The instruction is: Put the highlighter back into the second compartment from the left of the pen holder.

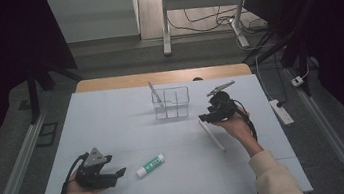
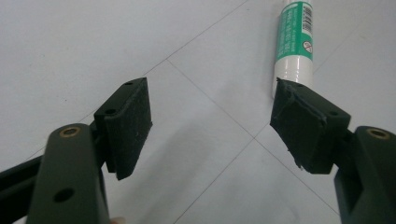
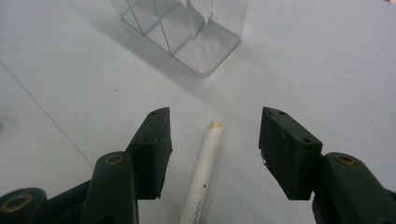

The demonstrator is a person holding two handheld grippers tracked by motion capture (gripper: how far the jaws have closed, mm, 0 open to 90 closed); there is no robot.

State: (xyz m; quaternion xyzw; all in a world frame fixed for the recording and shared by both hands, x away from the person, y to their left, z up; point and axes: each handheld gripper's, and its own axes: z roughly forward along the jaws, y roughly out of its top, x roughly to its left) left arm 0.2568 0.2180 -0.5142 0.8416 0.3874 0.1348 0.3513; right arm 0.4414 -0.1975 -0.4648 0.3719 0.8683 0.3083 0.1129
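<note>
The right tool (image 3: pixel 215 154) stands open astride the white pen (image 3: pixel 201 175): light, stiff, smooth; grip its middle squarely.

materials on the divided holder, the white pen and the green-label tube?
Holder: clear hard plastic or acrylic by its look, glossy, table seen through its walls.
White pen: likely matte plastic, smooth barrel.
Green-label tube: glossy plastic, printed label.

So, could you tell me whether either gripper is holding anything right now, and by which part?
Nothing is held: the right gripper stands open astride the white pen; the left gripper is open.
</note>
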